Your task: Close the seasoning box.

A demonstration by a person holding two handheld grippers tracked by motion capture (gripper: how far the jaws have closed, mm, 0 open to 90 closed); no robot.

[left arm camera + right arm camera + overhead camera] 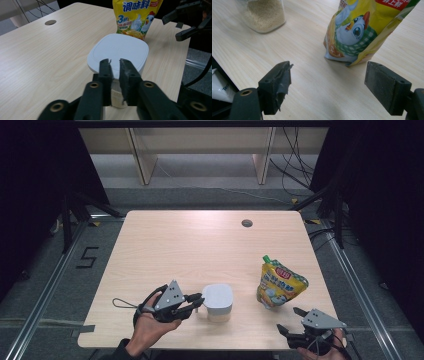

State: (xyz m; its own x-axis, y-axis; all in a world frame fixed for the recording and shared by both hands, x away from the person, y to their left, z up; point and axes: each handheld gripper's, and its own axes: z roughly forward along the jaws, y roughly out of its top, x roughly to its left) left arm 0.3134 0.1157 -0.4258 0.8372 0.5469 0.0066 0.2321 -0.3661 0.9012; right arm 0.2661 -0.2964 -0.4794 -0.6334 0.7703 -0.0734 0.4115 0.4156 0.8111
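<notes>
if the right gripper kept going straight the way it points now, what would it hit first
Most likely the yellow seasoning pouch with the cartoon chicken. The right gripper has its jaws wide apart over bare wooden table, and the pouch stands just ahead, slightly to one side. Depth is hard to judge.

The left gripper (196,302) is black, with a grey three-cornered plate (170,296) dotted with small holes on top, and a thin dark cable (121,303) loops out from its back; brass-coloured screws (94,85) sit in the black links behind its two flat jaws, whose tips are worn and chipped. The right gripper (291,320) is built the same, black with a grey plate (322,318) and thin cables (320,344) by the hand, and one of its pads (283,83) is torn and ragged at the edge while the other is smooth. A dark sleeve (120,351) covers the left forearm.
</notes>
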